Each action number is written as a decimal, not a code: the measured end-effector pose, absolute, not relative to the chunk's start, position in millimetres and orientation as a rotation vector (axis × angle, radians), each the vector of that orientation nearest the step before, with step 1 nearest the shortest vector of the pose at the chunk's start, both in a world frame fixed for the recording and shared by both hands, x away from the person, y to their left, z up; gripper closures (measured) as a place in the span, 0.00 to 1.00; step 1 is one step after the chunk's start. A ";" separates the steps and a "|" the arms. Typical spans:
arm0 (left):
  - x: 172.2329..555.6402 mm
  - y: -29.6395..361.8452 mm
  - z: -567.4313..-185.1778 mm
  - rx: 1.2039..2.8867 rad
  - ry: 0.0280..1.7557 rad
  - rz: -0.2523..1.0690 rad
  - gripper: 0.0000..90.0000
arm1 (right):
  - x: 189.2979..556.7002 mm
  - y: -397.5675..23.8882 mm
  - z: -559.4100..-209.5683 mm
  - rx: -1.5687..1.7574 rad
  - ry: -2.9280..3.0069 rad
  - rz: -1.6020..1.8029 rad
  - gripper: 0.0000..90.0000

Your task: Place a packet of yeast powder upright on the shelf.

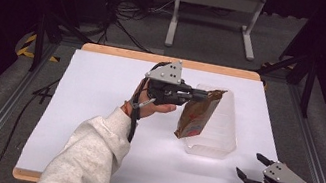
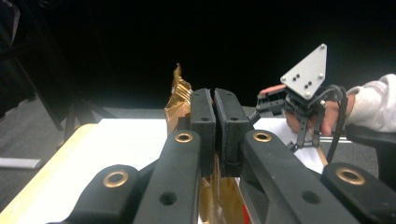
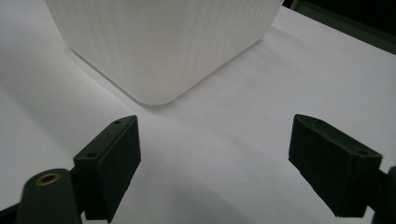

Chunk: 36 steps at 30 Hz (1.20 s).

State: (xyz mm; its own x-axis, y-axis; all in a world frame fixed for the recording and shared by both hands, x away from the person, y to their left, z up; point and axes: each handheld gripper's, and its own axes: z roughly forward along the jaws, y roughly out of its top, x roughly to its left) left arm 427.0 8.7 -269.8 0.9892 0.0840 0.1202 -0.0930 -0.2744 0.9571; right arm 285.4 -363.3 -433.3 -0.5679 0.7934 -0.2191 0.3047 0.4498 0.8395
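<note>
We have the bag (image 1: 196, 112) pinched by its top corner in the left gripper (image 1: 199, 95), just right of centre in the high view. It hangs tilted, its lower end dipping toward the near left corner of the clear bin (image 1: 224, 133) that sits right of centre on the white table (image 1: 96, 110). In the left gripper view the jaws are pressed together on the gold foil (image 2: 180, 100), which sticks up past them at mid-frame.

Our right gripper (image 1: 251, 168) rests low at the lower right of the high view, on the table just beside the bin's near right corner, holding nothing. In the right gripper view its jaws stand spread wide, with the bin's ribbed wall (image 3: 163, 42) across the top of the frame.

We judge the step in hand to be carrying the bag into the bin: it is lifted and at the rim, but not yet inside. The next move calls for bringing the bag fully over the opening, lowering it until its bottom rests inside, then letting go. The hanging end could catch on the rim, so we should clear that edge first.
</note>
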 end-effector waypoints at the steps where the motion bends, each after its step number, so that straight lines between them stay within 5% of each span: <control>1: 428.3 7.9 -267.9 1.836 -0.021 0.167 0.97 | 285.4 -363.3 -433.2 0.910 2.093 1.041 0.19; 14: 468.3 -6.0 -260.0 1.840 -0.089 0.114 0.97 | 286.2 -365.4 -434.7 0.926 2.094 1.039 0.19; 36: 481.9 -37.2 -268.6 1.860 -0.155 0.048 0.96 | 285.9 -363.8 -435.8 0.930 2.103 1.032 0.19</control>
